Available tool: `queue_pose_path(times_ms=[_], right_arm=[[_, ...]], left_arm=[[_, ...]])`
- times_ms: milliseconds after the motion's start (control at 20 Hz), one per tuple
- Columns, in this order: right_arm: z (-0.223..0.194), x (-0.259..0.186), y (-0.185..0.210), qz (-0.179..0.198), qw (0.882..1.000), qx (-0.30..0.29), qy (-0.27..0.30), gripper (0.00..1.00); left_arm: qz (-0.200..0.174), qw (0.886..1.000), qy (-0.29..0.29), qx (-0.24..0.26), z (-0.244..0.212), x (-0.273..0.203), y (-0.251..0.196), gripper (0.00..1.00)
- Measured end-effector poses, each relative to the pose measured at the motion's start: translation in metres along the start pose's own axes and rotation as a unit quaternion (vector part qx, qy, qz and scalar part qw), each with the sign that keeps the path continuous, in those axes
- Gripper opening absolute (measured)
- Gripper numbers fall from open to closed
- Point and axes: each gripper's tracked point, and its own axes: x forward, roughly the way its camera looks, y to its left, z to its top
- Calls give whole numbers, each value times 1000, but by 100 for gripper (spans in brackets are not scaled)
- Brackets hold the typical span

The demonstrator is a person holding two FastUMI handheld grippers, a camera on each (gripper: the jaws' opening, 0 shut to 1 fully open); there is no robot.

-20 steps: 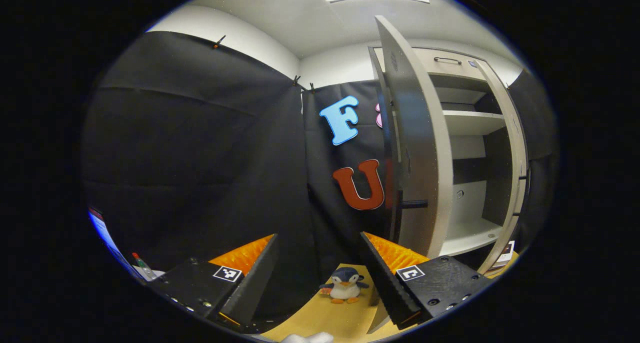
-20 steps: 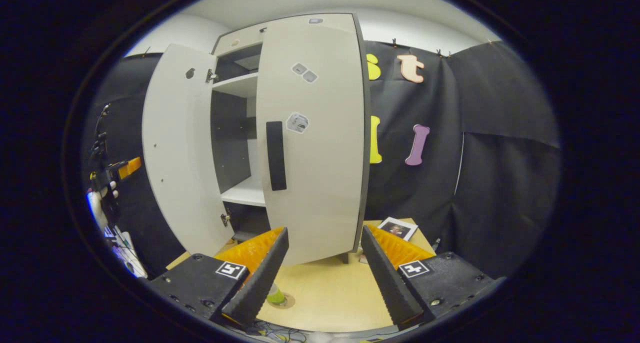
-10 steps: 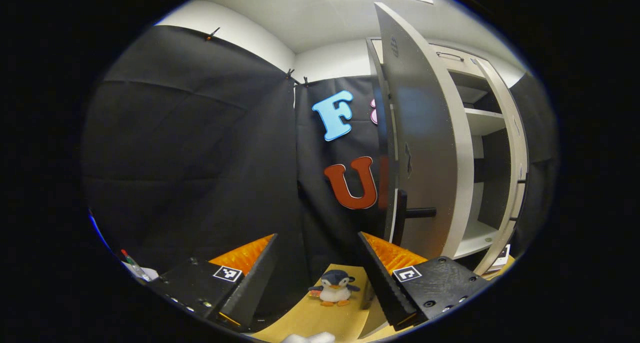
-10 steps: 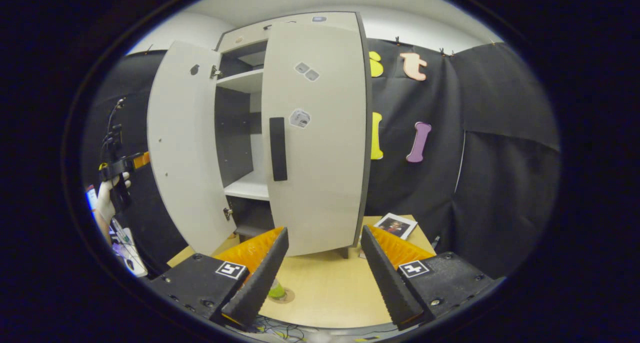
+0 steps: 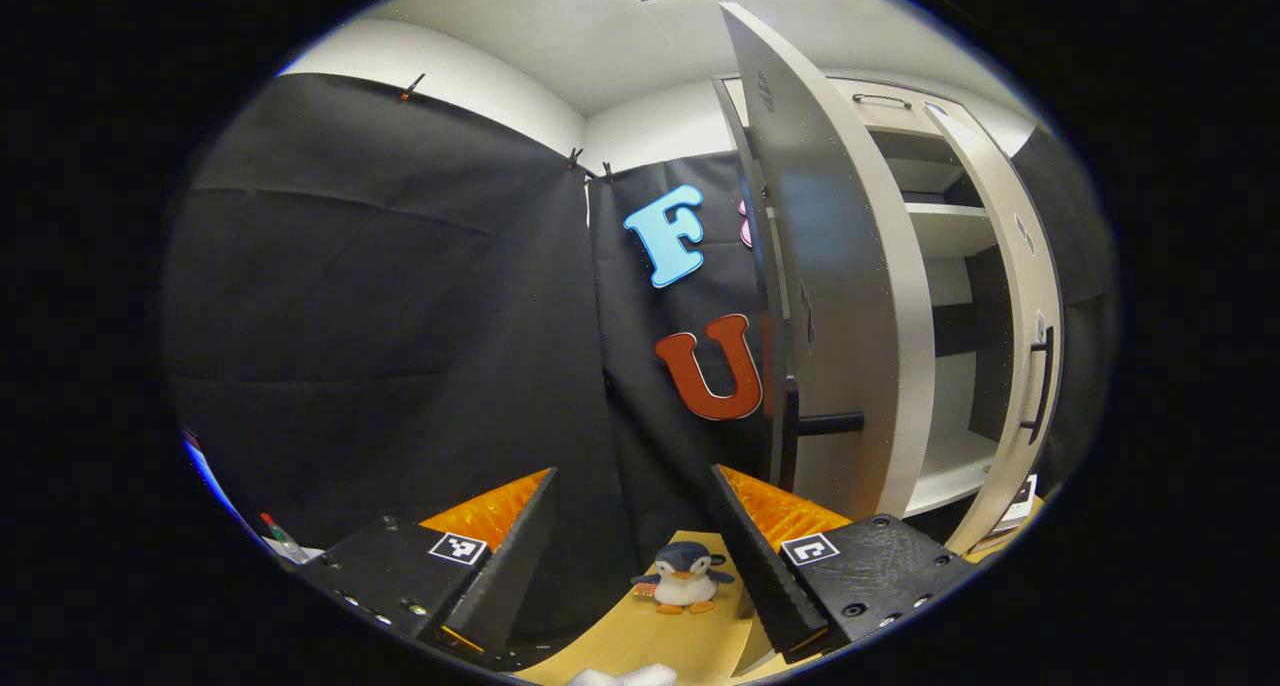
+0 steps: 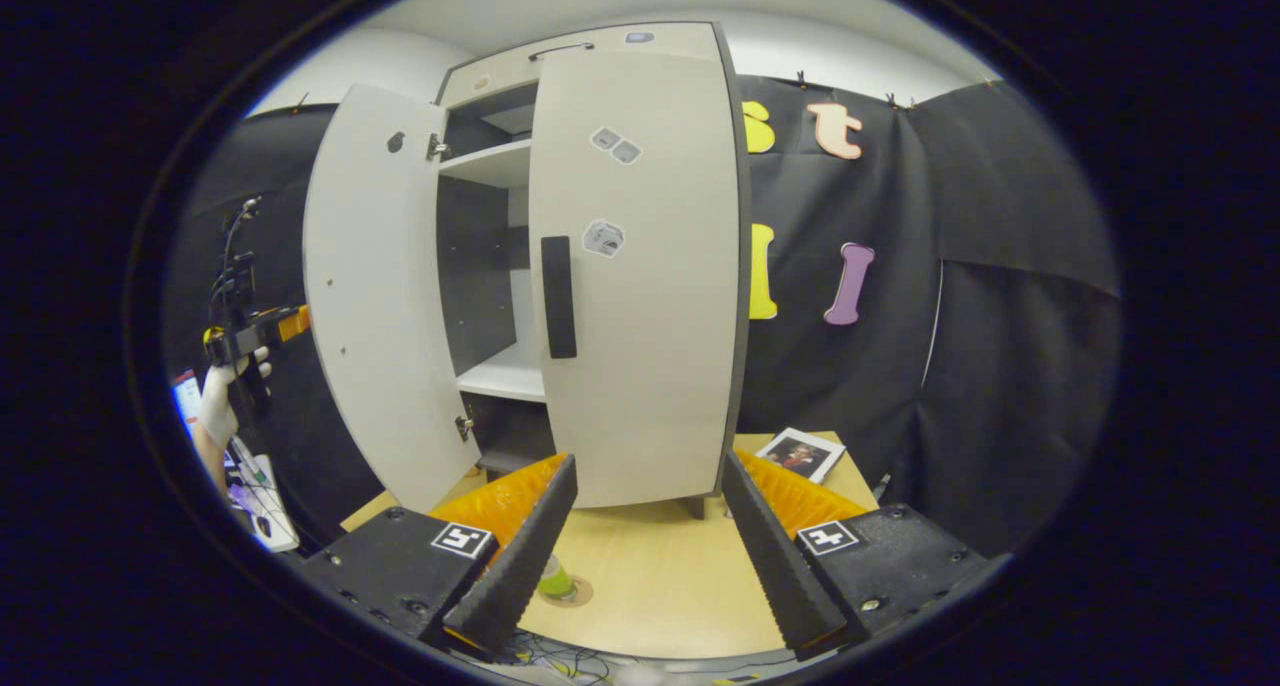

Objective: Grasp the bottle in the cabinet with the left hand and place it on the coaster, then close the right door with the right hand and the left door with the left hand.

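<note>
**Bottle on the coaster, both cabinet doors ajar, both grippers empty**

In the right gripper view, the right gripper (image 6: 640, 556) has its fingers spread wide with nothing between them. Just beyond its left finger (image 6: 520, 556), partly hidden by it, the green bottle (image 6: 553, 578) stands on the round coaster (image 6: 574, 595) on the wooden table (image 6: 660, 586), low in the gap and close to that finger, touching neither. Farther back the cabinet (image 6: 560, 266) stands on the table. Its right door (image 6: 640, 266), with a dark vertical handle (image 6: 559, 297), is nearly shut, while the left door (image 6: 375, 286) hangs well open, showing white shelves between them. A photo card (image 6: 800, 456) lies on the table beside the cabinet's right foot. Far left, a gloved hand (image 6: 222, 406) holds the left gripper (image 6: 265, 328) beyond the left door's outer side.

In the left gripper view, the left gripper (image 5: 630, 556) is likewise wide open and holds nothing. A toy penguin (image 5: 683, 577) sits on the table between the fingers, nearer the right one. Past the right finger (image 5: 755, 566) the left door (image 5: 830, 296) stands edge-on, its handle (image 5: 815, 426) jutting toward the camera, with the shelves (image 5: 950, 236) beyond.
</note>
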Motion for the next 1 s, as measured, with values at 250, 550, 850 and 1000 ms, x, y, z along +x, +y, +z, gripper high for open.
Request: queue_pose_path(times_ms=[250,550,850,1000], right_arm=[[-2,7,-6,8,1000,6,1,96],[1,10,-15,10,1000,-4,-2,96],[8,18,-18,10,1000,-6,-5,96],[10,17,-19,5,1000,-11,-9,96]], left_arm=[[-28,1000,0,-2,3,-12,-36,92],[-69,997,-2,-18,6,-20,-86,87],[-123,992,7,-29,8,-14,-138,92],[-141,989,1,-37,14,-10,-161,93]])
